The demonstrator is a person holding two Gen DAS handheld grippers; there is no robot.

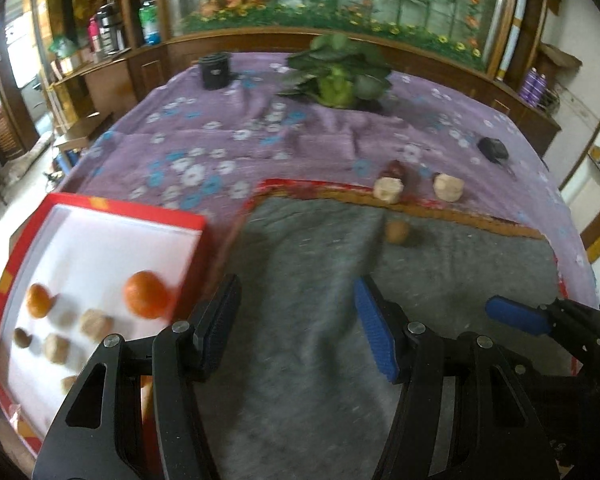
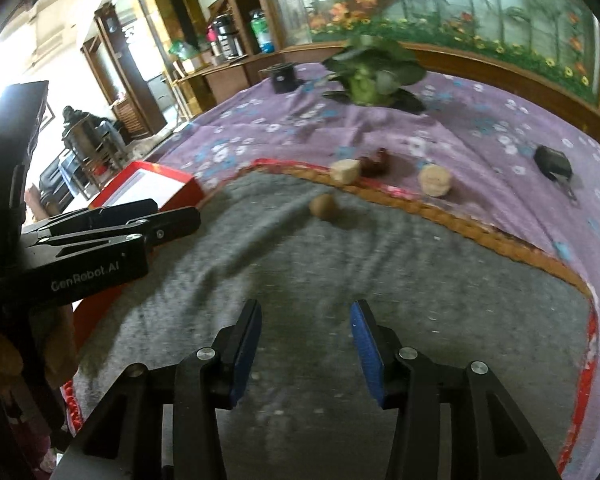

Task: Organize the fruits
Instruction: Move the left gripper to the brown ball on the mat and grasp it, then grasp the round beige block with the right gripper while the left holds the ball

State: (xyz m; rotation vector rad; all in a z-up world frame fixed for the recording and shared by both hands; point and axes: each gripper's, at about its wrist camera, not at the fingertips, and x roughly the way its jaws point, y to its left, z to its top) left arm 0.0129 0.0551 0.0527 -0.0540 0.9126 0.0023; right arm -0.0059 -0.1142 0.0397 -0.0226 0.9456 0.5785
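A red box (image 1: 100,204) with a white inside lies at the left. It holds two oranges (image 1: 146,294), pale beige fruits (image 1: 95,324) and a small brown one (image 1: 22,338). On the cloth ahead lie two pale beige fruits (image 1: 388,190) (image 2: 435,180), a dark red fruit (image 2: 378,162) and a round brown fruit (image 2: 323,206). My left gripper (image 1: 296,292) is open over the grey blanket beside the box, with nothing between its pads. My right gripper (image 2: 306,312) is open over the same blanket, well short of the brown fruit and holding nothing.
A grey blanket (image 2: 300,264) with a red-orange border covers the near part of the purple floral cloth (image 1: 220,136). A leafy pot plant (image 1: 340,76) and a black cylinder (image 1: 216,70) stand at the back. A small black object (image 1: 492,148) lies at the right. Wooden cabinets ring the table.
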